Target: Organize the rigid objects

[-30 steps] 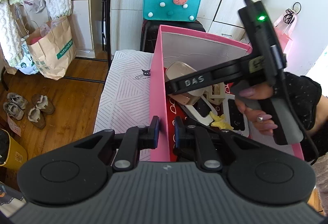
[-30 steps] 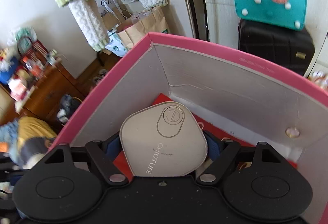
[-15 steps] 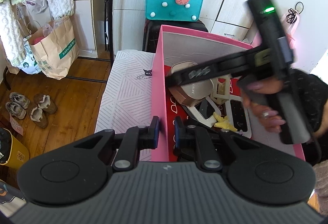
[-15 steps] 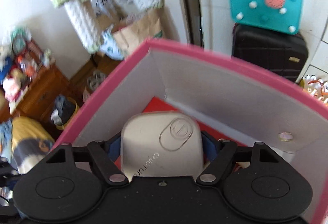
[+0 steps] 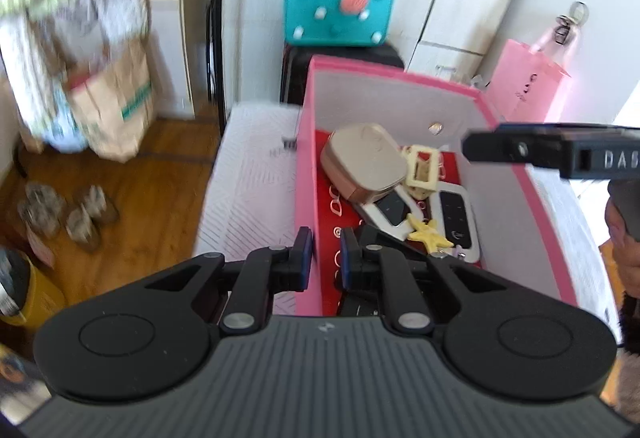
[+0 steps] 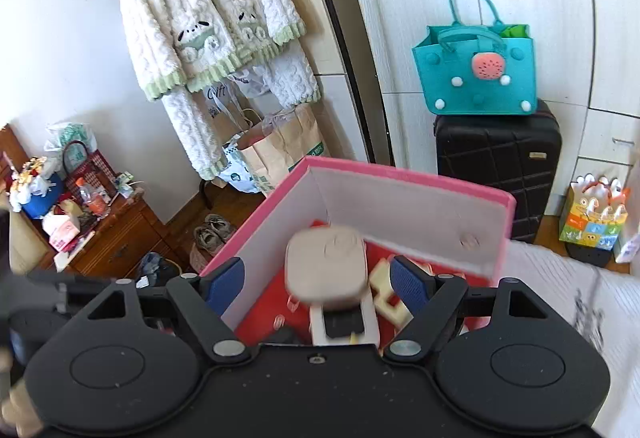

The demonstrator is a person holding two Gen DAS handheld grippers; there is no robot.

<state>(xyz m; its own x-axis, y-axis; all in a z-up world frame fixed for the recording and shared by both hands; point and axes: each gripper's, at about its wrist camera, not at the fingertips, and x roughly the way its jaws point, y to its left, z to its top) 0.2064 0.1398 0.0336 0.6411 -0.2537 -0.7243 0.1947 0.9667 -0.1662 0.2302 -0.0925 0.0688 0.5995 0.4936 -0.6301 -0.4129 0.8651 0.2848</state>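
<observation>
My left gripper (image 5: 322,256) pinches the near wall of the pink box (image 5: 306,173); right gripper (image 6: 318,284) spread wide, empty, above the box; beige case (image 5: 362,163) lies inside, propped on the remotes (image 5: 456,215); I'd hold the wall steady, lift the right clear of the rim, then fetch another item.

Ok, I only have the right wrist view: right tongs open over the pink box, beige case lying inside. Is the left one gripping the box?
Observer: Yes, the left tongs are shut on the box's left wall, near its front corner.
Reviewer: And the yellow sliver below the remote?
Observer: A starfish, lying across the near ends of that remote and a second remote.
</observation>
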